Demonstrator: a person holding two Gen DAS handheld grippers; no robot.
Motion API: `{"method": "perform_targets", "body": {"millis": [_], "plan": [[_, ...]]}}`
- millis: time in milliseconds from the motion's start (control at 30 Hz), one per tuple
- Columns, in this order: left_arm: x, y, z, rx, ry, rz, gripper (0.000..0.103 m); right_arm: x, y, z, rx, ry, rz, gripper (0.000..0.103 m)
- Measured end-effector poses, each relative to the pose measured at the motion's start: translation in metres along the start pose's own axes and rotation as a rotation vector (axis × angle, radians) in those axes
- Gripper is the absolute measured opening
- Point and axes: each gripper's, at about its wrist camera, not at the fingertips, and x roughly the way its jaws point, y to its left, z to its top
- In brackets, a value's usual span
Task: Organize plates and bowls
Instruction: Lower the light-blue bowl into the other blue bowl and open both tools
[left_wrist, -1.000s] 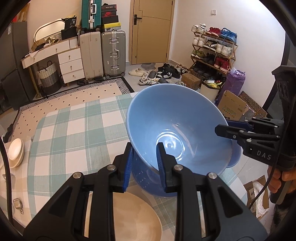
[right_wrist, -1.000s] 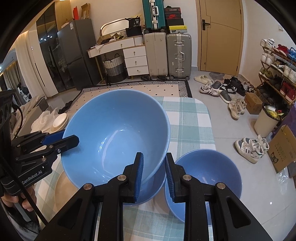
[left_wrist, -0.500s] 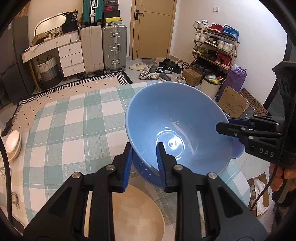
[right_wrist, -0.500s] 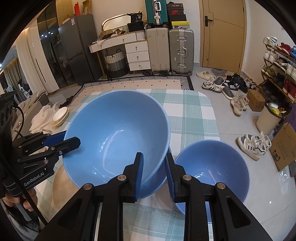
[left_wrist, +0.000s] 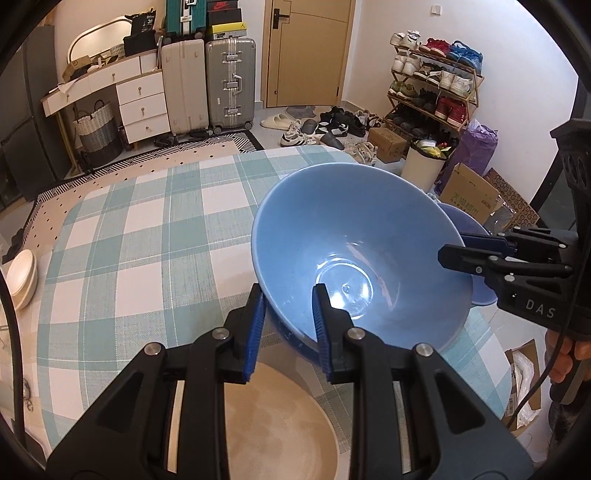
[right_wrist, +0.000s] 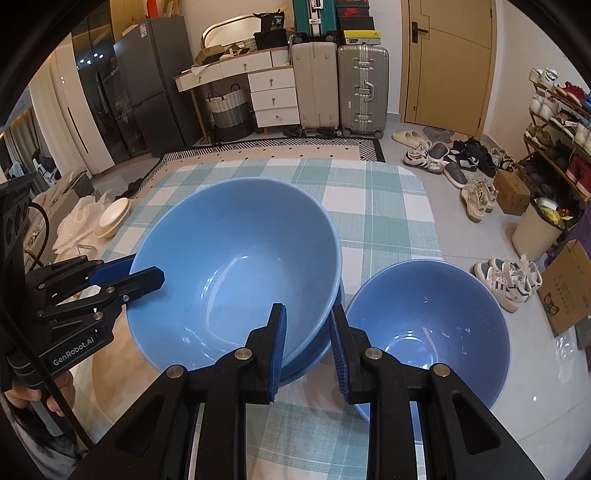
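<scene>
while both grippers clamp rim, blue bowl (right_wrist: 236, 258) sits mouth-up, slightly tilted.

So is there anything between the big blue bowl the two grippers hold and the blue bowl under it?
Nothing visible. The held bowl, gripped on opposite rims by the left gripper and right gripper, sits directly over the lower bowl. The second blue bowl stands clear to one side.

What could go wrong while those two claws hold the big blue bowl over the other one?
Each gripper, left and right, pinches only the held bowl's thin rim on opposite sides, so it might slip or tilt. It hangs just above a second bowl; a crooked drop could chip both. A third bowl stands close by near the table edge and could get knocked.
</scene>
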Motion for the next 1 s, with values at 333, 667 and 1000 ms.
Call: {"method": "perform_targets", "body": {"millis": [333,667,1000], "plan": [[0.031,0.003,-0.006,0.017,0.029,0.008,0.022,0.014,-0.002,-0.007,-0.008,0.020,-0.029,0.025],[0.057,0.005,-0.014,0.039,0.059,0.038,0.022,0.031,-0.001,-0.011,-0.030,0.047,-0.057,0.025],[0.070,0.004,-0.020,0.058,0.061,0.064,0.022,0.044,0.007,-0.015,-0.088,0.052,-0.124,0.026]]}}
